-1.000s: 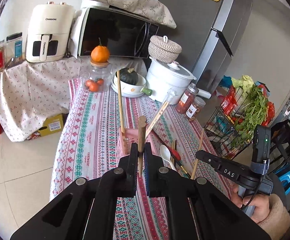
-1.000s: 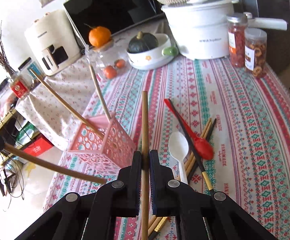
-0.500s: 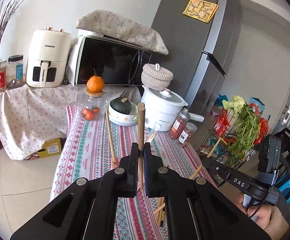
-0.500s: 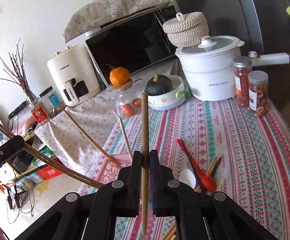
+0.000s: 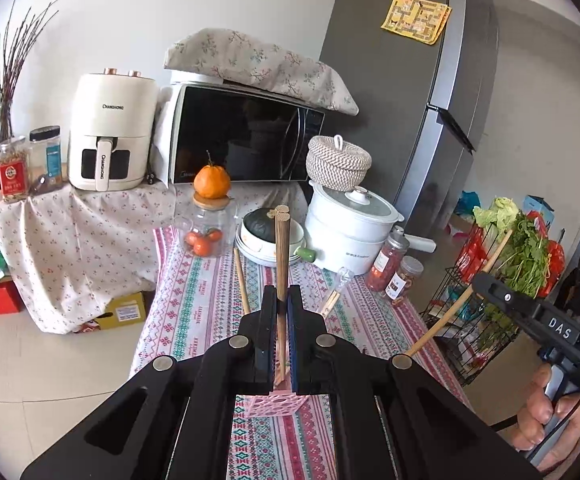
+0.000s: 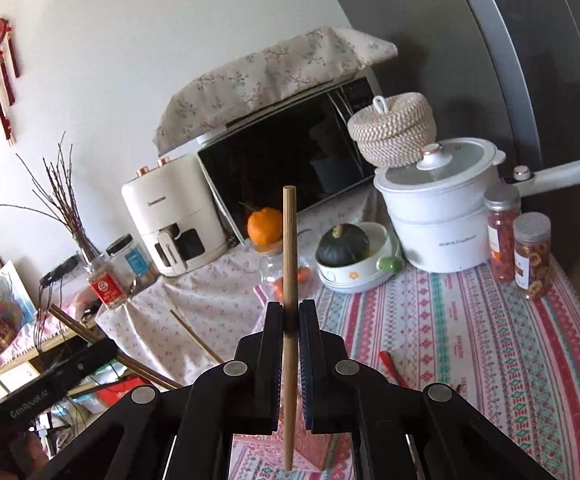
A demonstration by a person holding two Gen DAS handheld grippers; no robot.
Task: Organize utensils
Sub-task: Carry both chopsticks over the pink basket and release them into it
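Left wrist view: a table under a striped patterned tablecloth (image 5: 194, 320) runs away toward a white wall. At its far edge stand a glass jar (image 5: 207, 227) topped by an orange, a bowl holding a dark squash (image 5: 264, 224), a white electric pot (image 5: 350, 236) and two small jars of dried food. Behind them, on a lower floral-covered stand, sit an air fryer (image 5: 110, 132) and a microwave (image 5: 246, 136); a grey fridge (image 5: 410, 120) fills the far right corner. The left gripper (image 5: 282, 312) is clamped on a pair of brown chopsticks (image 5: 281, 256), upright, ends rising above the jaws. Just below the jaws is a pink perforated holder (image 5: 276, 404). At the right edge, a hand (image 5: 550, 412) carries the right gripper.

Right wrist view: the same table and appliances. The right gripper (image 6: 290, 320) is closed on a single wooden chopstick (image 6: 290, 248), upright, sticking out above and below the jaws. A red utensil (image 6: 392, 368) lies on the cloth right of them.
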